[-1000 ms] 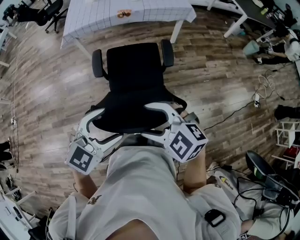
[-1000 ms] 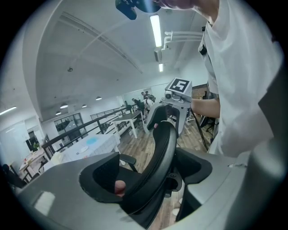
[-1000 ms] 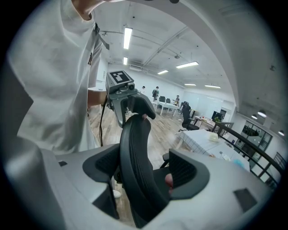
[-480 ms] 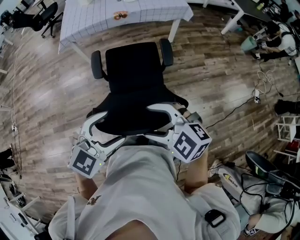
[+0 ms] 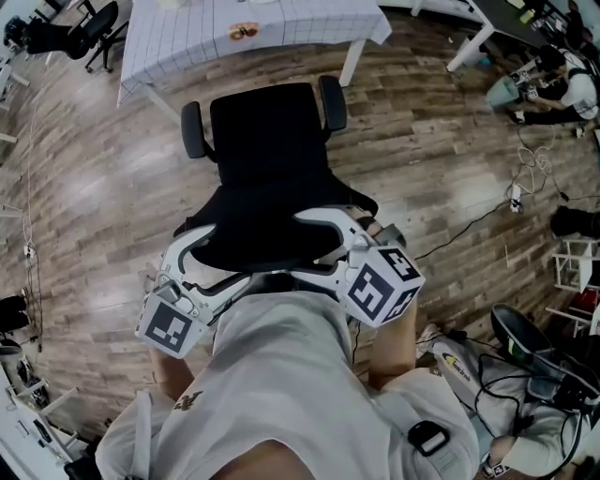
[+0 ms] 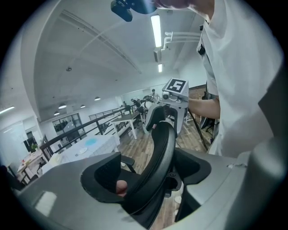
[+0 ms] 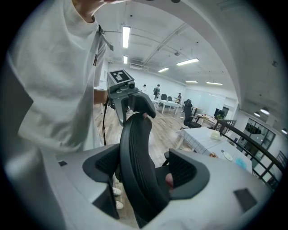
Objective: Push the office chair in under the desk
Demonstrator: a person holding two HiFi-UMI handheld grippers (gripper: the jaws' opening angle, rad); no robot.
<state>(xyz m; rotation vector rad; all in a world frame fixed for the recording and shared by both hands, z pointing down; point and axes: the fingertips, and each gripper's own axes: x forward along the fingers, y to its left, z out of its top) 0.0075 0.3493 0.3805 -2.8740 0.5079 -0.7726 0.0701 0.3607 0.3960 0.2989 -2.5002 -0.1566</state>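
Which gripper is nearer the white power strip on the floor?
Right. The right gripper straddles the backrest end nearest the power strip; the left gripper, jaws just closing around the backrest, straddles its far end.

- The left gripper point(image 6: 146, 177) has just been closing its fingers point(image 6: 101, 177) a touch, with the office chair's back point(image 6: 162, 143) between them.
- The person point(image 5: 562, 80) at the upper right has shifted further into view.

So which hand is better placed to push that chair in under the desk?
Neither clearly. The left gripper and right gripper each straddle the top of the backrest of the office chair, jaws apart, one on each side, facing the desk. Pushing with both together looks best.
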